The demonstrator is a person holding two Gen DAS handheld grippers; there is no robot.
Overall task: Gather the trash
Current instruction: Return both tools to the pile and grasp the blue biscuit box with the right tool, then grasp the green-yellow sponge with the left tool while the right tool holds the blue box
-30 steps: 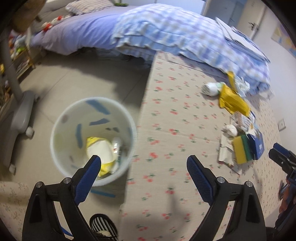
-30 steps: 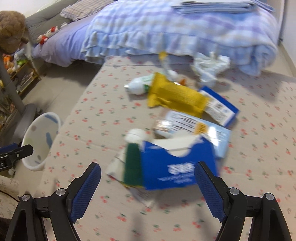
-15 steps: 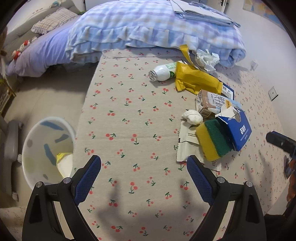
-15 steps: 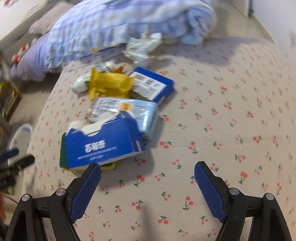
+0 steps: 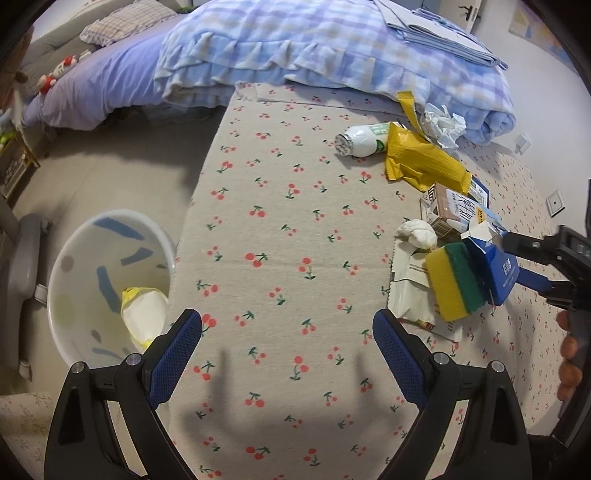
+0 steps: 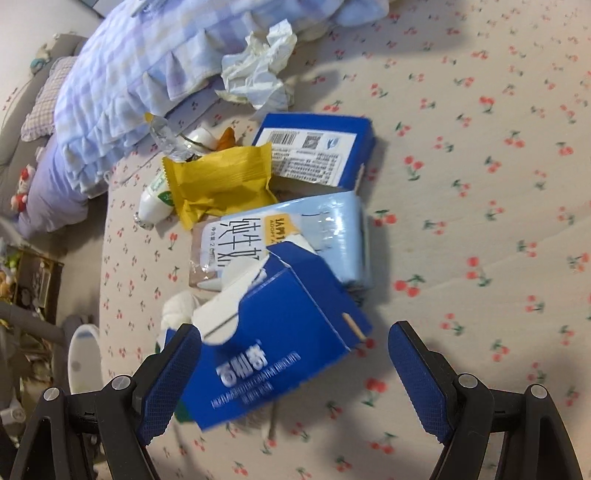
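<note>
Rolled and dropped right claw [image 6: 293,373] toward torn blue box [image 6: 273,343] at lower centre, wide open, gripping nothing; left claw [image 5: 287,352] open, empty too.

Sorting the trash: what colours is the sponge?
Yellow with a green side; clearest in the left wrist view.

- It was a bedroom in a home.
- A bed [image 5: 110,85] carried a frilled checked quilt [image 5: 314,44], a pillow [image 5: 122,20] and soft toys [image 5: 55,75].
</note>
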